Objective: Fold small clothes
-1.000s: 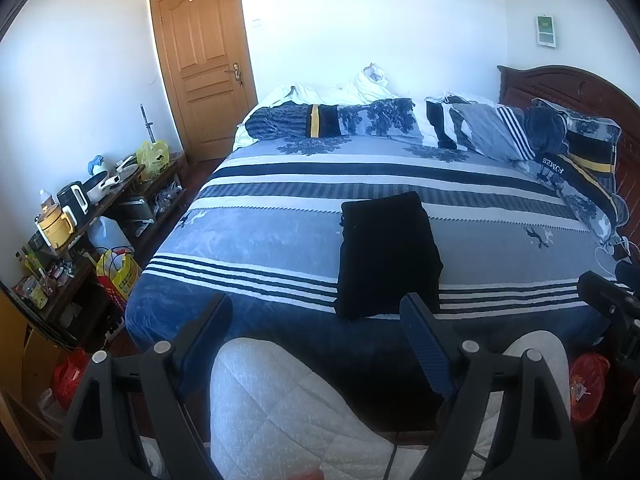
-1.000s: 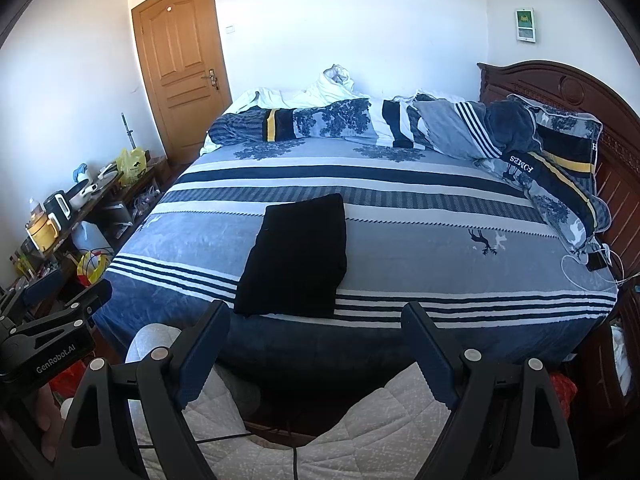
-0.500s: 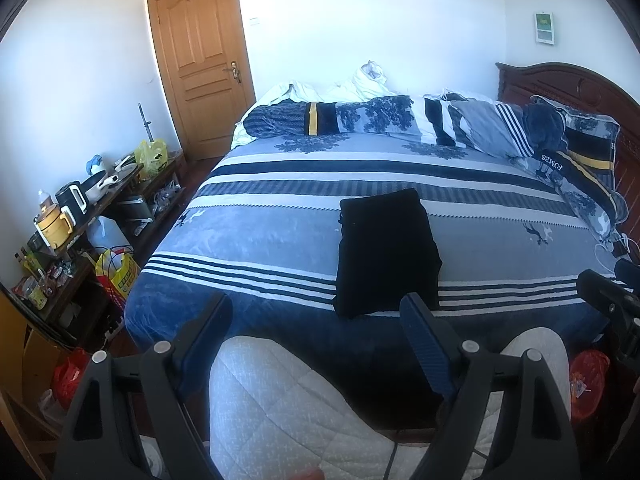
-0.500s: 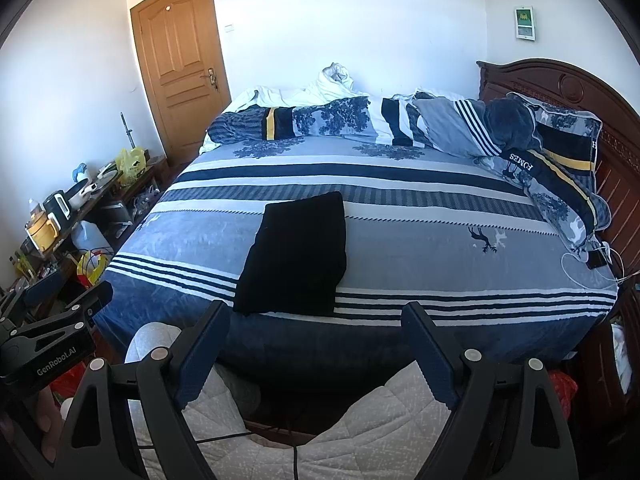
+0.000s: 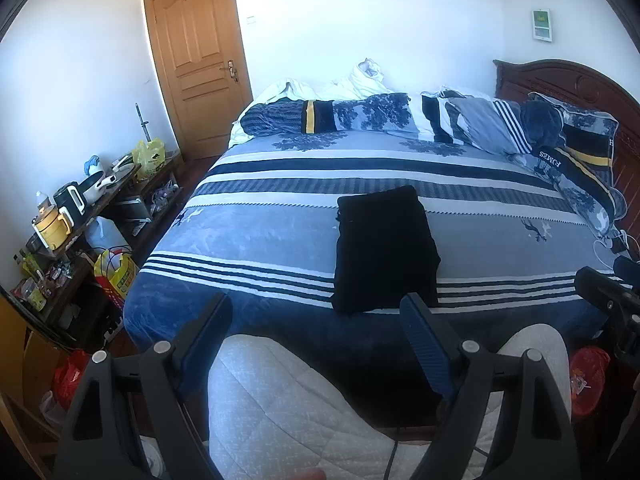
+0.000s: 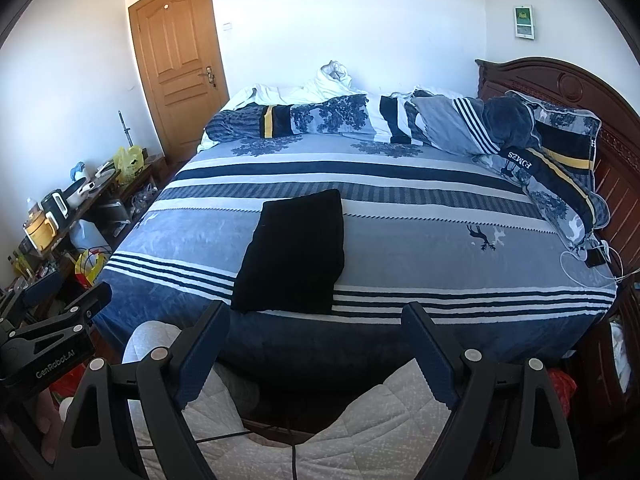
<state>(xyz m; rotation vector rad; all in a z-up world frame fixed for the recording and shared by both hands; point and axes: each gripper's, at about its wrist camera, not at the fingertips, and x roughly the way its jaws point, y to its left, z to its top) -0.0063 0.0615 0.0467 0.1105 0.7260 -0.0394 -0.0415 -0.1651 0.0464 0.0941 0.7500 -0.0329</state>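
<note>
So both tongs are just hanging out in front of the bed, nothing in them. The left gripper (image 5: 316, 316) has its jaws spread wide, and all you see between them is the person's quilted white trouser leg (image 5: 280, 412) at the bottom of the frame. Same deal with the right gripper (image 6: 316, 320): jaws wide apart, empty, with both knees (image 6: 380, 432) in that quilted fabric showing below it.

The thing being folded is a black garment (image 5: 384, 252), already in a neat rectangle. It lies flat on the striped blue and white bedspread (image 5: 260, 232), close to the near edge of the bed. In the left wrist view it sits right of centre, just above the right-hand finger. In the right wrist view the same garment (image 6: 294, 254) is left of centre, above the left-hand finger. Neither gripper touches it.

Rest of the room: a heap of rumpled bedding and pillows (image 5: 440, 120) runs along the far side of the bed, across the upper middle of the frame. A dark wooden headboard (image 6: 560, 92) is at the upper right, a wooden door (image 5: 196, 56) at the upper left. A cluttered low shelf (image 5: 80, 216) with a yellow pot and other kitchen stuff runs down the left side. The other tool pokes into each view too, at the left edge of the right view and the right edge of the left one.
</note>
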